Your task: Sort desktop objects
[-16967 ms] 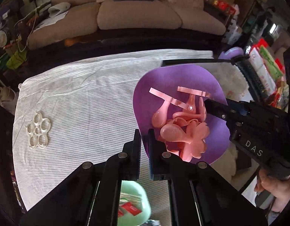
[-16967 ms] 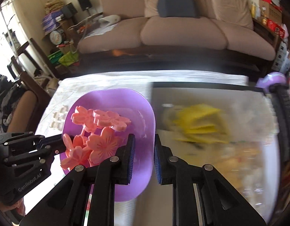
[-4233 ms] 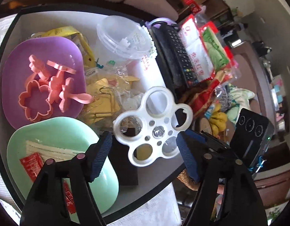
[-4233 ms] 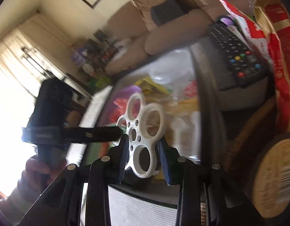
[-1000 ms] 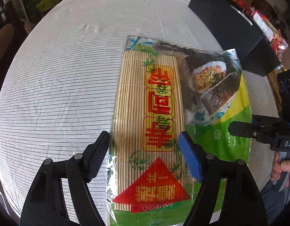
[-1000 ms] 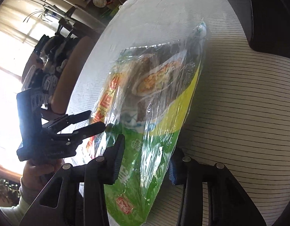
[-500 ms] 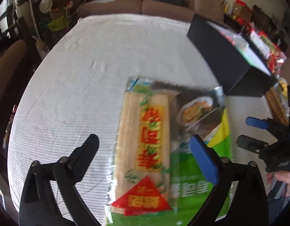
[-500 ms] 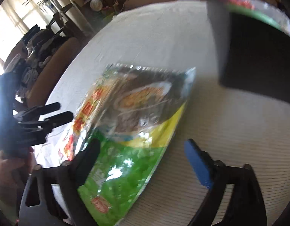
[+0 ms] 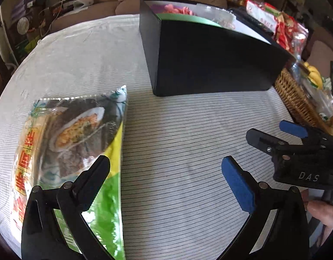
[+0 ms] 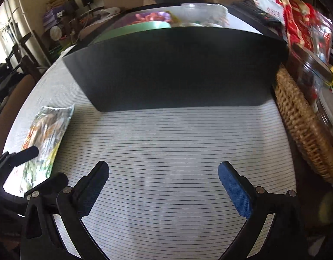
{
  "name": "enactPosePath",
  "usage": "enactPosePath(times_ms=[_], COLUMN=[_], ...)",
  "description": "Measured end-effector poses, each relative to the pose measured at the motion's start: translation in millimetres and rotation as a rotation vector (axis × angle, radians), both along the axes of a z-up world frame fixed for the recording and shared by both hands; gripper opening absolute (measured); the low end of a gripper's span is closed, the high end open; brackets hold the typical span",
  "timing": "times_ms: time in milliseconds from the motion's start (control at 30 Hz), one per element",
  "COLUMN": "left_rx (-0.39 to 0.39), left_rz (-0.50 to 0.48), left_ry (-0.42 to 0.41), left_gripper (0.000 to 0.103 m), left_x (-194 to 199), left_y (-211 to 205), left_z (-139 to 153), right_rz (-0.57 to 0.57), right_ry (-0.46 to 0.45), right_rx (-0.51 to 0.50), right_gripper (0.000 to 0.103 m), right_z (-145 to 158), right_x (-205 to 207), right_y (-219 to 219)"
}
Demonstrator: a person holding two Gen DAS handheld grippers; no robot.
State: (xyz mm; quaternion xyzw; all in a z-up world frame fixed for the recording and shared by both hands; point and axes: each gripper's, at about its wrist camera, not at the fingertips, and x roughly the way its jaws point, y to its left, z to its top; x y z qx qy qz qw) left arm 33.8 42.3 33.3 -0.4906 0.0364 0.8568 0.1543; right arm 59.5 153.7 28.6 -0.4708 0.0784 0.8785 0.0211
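A packaged bamboo sushi mat (image 9: pixel 69 151) in shiny green and yellow plastic lies flat on the striped tablecloth, at the left in both views (image 10: pixel 45 134). My left gripper (image 9: pixel 166 173) is open and empty just right of the packet. My right gripper (image 10: pixel 163 177) is open and empty over bare cloth; it also shows at the right of the left wrist view (image 9: pixel 276 136). A black box (image 9: pixel 209 60) stands beyond, holding a green plate (image 10: pixel 144 27), a purple plate with pink pieces (image 10: pixel 153 17) and a clear lidded container (image 10: pixel 203 13).
A wicker basket (image 10: pixel 302 134) with jars and bananas stands at the table's right edge. Red snack bags (image 10: pixel 300 17) and a remote lie behind the box. A sofa and chairs lie beyond the table.
Both grippers have opened wide and pulled back from the sushi mat packet, which now lies on the cloth at the left. Both views have swung right toward the black box.
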Motion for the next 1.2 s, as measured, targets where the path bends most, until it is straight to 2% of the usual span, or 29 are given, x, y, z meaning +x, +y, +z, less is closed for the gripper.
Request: enactPosePath(times_ms=[133, 300, 500, 600, 1200], left_rx=[-0.032, -0.065, -0.067, -0.059, -0.061], left_rz=[0.038, 0.093, 0.159, 0.161, 0.161], left_ry=[0.0, -0.011, 0.04, 0.071, 0.072], left_gripper=[0.103, 0.103, 0.103, 0.103, 0.103], left_x=[-1, -3, 2, 5, 5], left_y=[17, 22, 27, 27, 27], left_z=[-13, -26, -32, -32, -31], right_rz=[-0.034, -0.028, -0.075, -0.082, -0.082], right_ry=[-0.002, -0.019, 0.008, 0.039, 0.04], right_rx=[0.042, 0.093, 0.131, 0.139, 0.139], right_gripper=[0.103, 0.103, 0.103, 0.103, 0.103], right_z=[-9, -23, -24, -23, -21], right_x=[5, 10, 16, 21, 21], right_y=[23, 29, 32, 33, 35])
